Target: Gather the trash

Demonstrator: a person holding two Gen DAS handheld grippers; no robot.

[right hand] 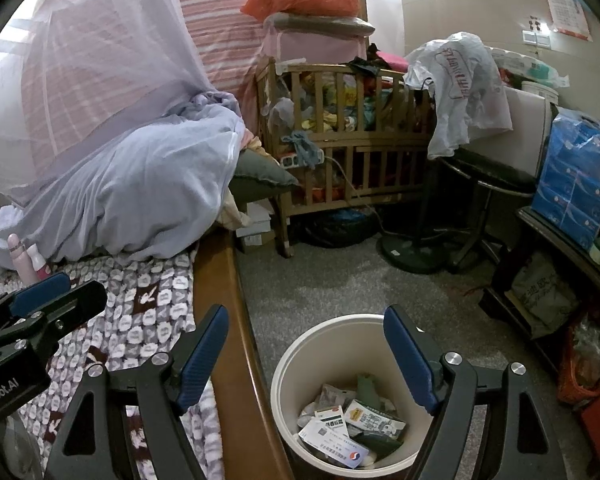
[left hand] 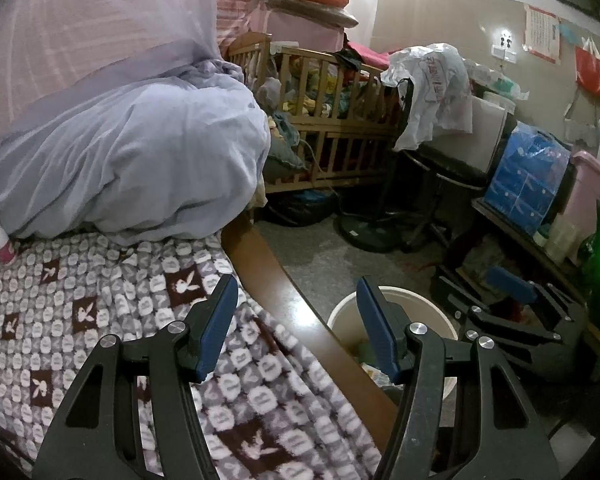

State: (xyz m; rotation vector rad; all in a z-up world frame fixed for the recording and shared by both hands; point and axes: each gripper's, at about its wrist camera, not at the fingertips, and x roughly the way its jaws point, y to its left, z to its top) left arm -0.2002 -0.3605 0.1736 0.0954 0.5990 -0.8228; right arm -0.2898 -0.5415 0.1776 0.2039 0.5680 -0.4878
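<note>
Right wrist view: right gripper (right hand: 304, 354) hangs over the trash bin (right hand: 288, 364), fingers apart, nothing between them.
Left wrist view: left gripper (left hand: 296, 328) sits above the bed edge (left hand: 272, 276), fingers apart and empty.
Trash location: cartons and wrappers (right hand: 352, 428) lie inside the bin, on the floor just right of the bed, near the cameras.
Bin fill: I judge it roughly a third full; the bottom is hidden.
Possible remaining item: a pink-and-white bottle (right hand: 36, 260) stands on the patterned blanket (right hand: 140, 320) at far left, against the lilac netting bundle (right hand: 140, 192); whether it is trash I cannot tell.
Risk one: reaching for it, the fingers could snag the netting or blanket and drag bedding along.
Risk two: the two grippers are close; crossing paths could knock one another or tip the bin.
Counts: two grippers, one bin, one bottle clearly seen, several packets in the bin, one wooden crib (right hand: 352, 136) far behind.
</note>
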